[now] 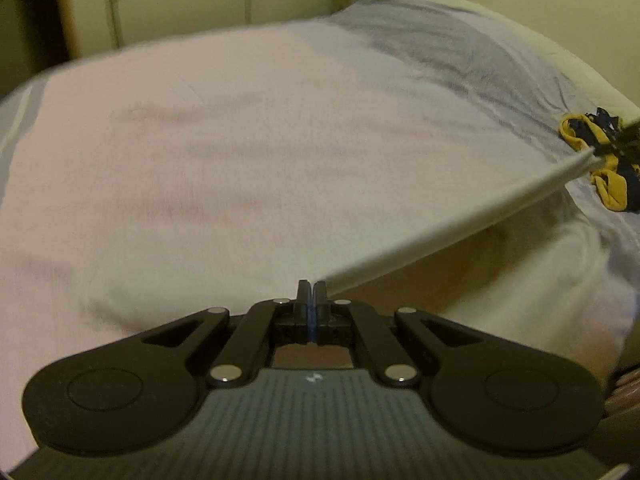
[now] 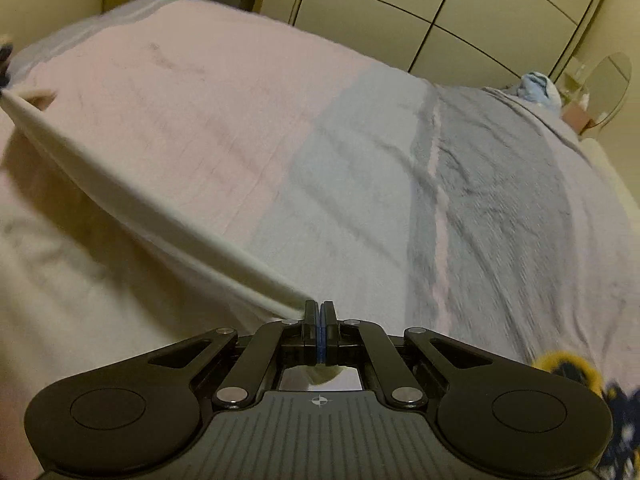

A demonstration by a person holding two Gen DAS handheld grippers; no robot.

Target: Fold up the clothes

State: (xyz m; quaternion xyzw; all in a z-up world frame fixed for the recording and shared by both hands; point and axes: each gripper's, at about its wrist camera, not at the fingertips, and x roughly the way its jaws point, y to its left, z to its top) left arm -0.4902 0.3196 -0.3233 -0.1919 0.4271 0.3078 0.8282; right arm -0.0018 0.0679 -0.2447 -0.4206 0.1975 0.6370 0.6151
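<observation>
**Cloth held taut between two claws above the bed**

The left claw (image 1: 311, 286) is clamped on one end of a pale cloth (image 1: 460, 216), and the right claw (image 2: 320, 306) is clamped on the other end. The cloth's upper edge runs as a tight band between them, lifted clear of the bed (image 1: 200, 152); the rest of it hangs down and bunches below that edge. In the left view the right claw shows only as a dark shape at the far right, just in front of a yellow-and-navy garment (image 1: 608, 188) lying on the cover.

What could go wrong, as I judge it:
- Each grip takes only a small bite of fabric. More pull along the edge could slip a corner out, and the cloth would drop in a heap.
- If one claw sinks lower than the other, the fold line will lie crooked on the bed.
- Lowering toward the right may land the cloth on the yellow-and-navy garment and tangle the two.

Hard to make out:
- Both views are blurred, so seams, sleeves or hems cannot be read; what kind of garment the cloth is I cannot tell.
- The lower part of the cloth is cut off behind the claw bodies.
- A blue-and-white bundle (image 2: 538, 86) at the far end of the bed is too small to identify.
</observation>
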